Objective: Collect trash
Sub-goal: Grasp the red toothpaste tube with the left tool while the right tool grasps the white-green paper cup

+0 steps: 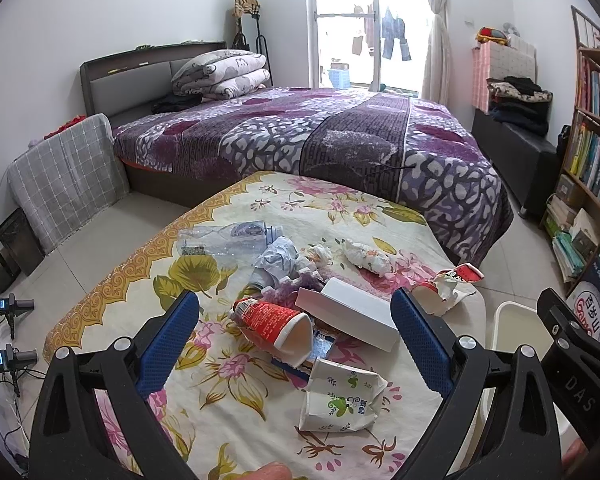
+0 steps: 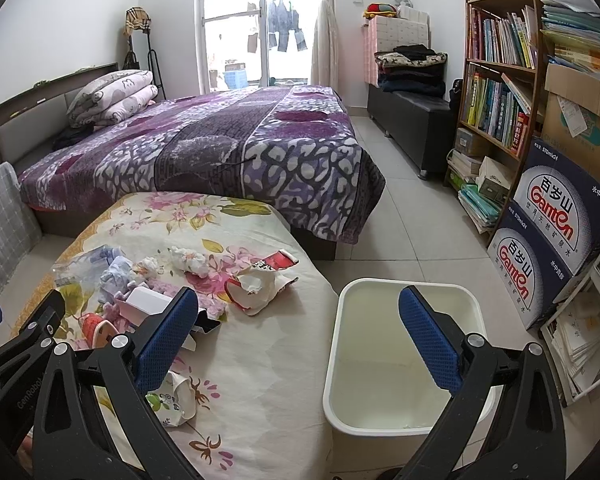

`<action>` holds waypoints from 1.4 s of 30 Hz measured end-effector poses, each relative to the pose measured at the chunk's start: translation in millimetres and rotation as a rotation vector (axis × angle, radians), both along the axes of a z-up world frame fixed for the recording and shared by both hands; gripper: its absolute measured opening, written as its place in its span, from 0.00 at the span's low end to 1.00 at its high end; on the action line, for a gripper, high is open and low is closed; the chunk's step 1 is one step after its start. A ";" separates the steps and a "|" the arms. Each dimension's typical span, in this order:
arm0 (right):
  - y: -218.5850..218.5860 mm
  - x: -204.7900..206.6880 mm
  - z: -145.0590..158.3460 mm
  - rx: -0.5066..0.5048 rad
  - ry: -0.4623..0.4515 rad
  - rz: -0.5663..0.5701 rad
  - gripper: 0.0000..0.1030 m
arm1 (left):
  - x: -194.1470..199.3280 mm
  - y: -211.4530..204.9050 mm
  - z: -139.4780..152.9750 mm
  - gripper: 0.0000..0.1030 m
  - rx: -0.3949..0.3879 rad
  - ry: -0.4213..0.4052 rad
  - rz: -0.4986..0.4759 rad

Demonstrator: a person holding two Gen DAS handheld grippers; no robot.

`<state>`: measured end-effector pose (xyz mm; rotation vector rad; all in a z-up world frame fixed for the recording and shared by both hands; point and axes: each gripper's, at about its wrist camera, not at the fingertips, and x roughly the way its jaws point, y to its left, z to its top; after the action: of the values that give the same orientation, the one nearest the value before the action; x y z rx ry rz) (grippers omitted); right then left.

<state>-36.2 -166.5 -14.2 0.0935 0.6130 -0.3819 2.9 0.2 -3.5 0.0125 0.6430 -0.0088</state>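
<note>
Bedroom with a purple-quilted bed (image 1: 340,132) behind; nearest is a floral-clothed table (image 1: 148,280) strewn with trash. Both tongs stand wide and hold nothing. Directly ahead of the left gripper (image 1: 296,344) lies a crushed red paper cup (image 1: 274,326), long axis slanting toward the near-right edge. The right gripper (image 2: 300,344) hangs over the table's right edge, beside the white bin (image 2: 384,360) on the floor. Left is probably nearer the cup.

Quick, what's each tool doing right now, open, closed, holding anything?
Left tool: open, empty, above the crushed red paper cup.
Right tool: open, empty, by the white bin.
</note>
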 end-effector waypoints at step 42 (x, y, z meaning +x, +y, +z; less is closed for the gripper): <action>141.4 48.4 -124.6 -0.392 0.511 0.818 0.93 | 81.9 111.9 -40.9 0.91 -0.176 0.447 0.099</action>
<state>12.2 -25.2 -138.8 -0.6349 1.0037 0.2894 84.9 112.1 -44.5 -0.1958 1.0875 0.0285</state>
